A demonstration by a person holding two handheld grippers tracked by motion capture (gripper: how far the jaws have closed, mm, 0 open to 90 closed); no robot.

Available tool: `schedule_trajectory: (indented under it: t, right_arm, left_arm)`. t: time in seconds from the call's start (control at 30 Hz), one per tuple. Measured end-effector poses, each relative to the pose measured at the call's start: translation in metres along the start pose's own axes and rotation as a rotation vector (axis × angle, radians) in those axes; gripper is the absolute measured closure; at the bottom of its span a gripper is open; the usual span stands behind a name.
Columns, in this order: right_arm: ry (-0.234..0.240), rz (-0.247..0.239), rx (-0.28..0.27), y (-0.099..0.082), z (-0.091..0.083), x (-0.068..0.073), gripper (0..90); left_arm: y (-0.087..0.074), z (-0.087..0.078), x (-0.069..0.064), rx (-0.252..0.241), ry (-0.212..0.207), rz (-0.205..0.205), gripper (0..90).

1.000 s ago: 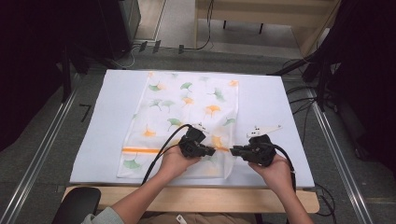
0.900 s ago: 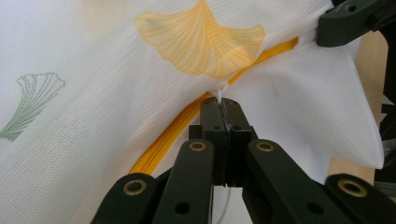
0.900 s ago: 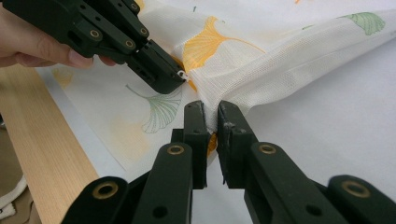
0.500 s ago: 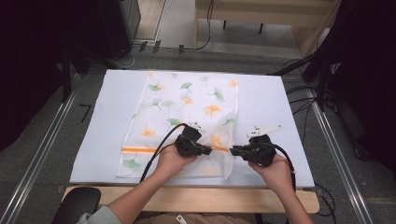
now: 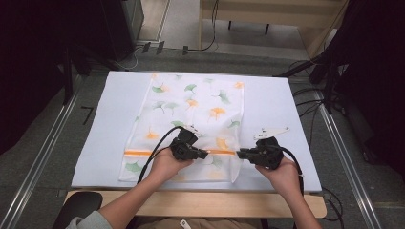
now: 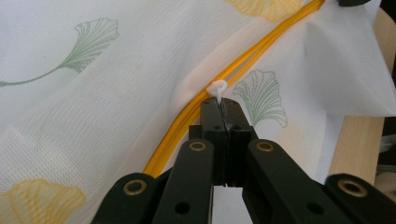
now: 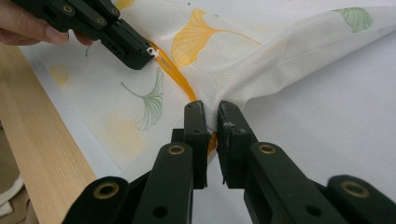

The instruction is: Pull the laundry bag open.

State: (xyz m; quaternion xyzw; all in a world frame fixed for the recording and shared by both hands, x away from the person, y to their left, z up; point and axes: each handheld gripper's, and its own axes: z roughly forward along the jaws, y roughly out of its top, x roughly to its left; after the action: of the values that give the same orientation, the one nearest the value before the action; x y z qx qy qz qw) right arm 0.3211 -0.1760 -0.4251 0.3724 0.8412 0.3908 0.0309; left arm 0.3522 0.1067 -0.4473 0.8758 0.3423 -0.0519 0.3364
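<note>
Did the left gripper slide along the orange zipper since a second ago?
Yes. The left gripper slid left along the orange zipper, away from the right gripper, which stayed near the bag's edge.

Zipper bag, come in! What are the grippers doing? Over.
Left gripper shut on zipper pull. Right gripper pinching bag at zipper's end. Nothing in the way.

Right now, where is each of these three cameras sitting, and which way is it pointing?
High view: above the person's side, facing forward and down on the white mesh laundry bag with ginkgo leaves; forearms, hands, both grippers.
Left gripper view: rides the left gripper, facing along its shut jaws at the white zipper pull.
Right gripper view: rides the right gripper, jaws pinching the bag's edge; the left gripper and fingers beyond.
All share the orange zipper.
</note>
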Motion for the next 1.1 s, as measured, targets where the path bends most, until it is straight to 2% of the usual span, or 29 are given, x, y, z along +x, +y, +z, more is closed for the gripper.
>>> schedule_trajectory:
  t: [0.43,0.77,1.1]
  right_arm:
    - [0.002,-0.001,0.0,-0.0013,0.0003,-0.0005,84.8]
    - [0.002,-0.002,0.003,-0.0012,0.0005,-0.0007,84.7]
    - [0.005,-0.001,0.0,-0.0014,-0.0009,-0.0014,84.7]
  left_arm:
    - [0.0012,-0.0009,-0.0011,-0.014,-0.01,-0.005,90.0]
    - [0.0014,-0.0025,-0.0012,-0.009,-0.011,0.004,90.0]
    - [0.0015,-0.0054,0.0013,-0.011,-0.016,-0.004,90.0]
